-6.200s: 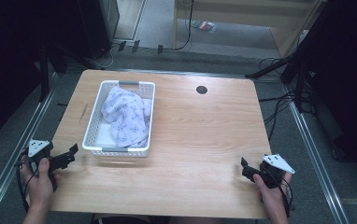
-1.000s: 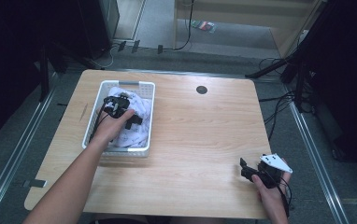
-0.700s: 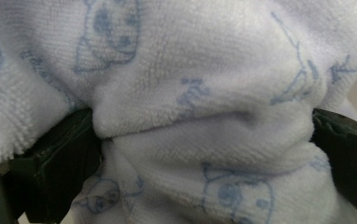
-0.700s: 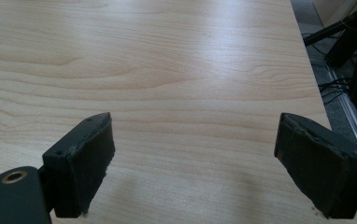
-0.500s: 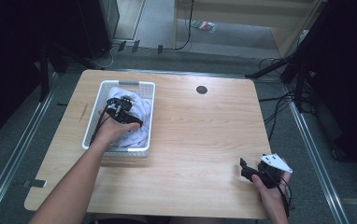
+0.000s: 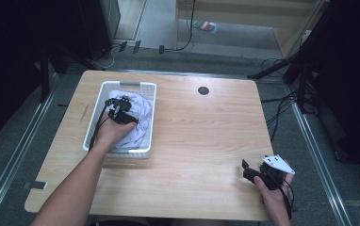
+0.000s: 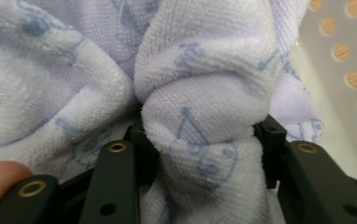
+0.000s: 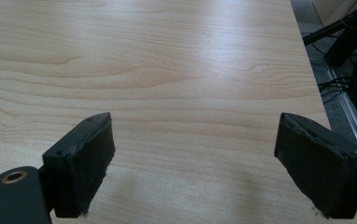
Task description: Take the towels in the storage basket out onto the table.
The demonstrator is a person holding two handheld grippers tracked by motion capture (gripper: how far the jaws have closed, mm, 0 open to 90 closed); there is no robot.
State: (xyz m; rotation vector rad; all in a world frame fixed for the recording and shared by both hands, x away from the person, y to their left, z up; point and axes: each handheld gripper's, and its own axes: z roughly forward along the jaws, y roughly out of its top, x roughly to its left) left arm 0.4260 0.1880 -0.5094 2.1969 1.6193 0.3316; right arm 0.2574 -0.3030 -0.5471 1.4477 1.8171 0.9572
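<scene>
Left tongs [image 7: 200,154] pinch a fold of towel [image 7: 204,93] inside the basket [image 6: 93,123] to lift it; right tongs [image 8: 195,163] rest apart, spare.

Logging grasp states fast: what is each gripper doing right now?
Left gripper: jaws closed on a fold of the towel inside the basket.
Right gripper: jaws open, holding nothing, over the table.

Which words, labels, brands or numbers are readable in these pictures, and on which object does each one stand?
None can be read.
Towel: a pale blue drawn pattern, no letters.
Basket: no label.
Left gripper, right gripper: no markings.
Table: plain wood.
</scene>
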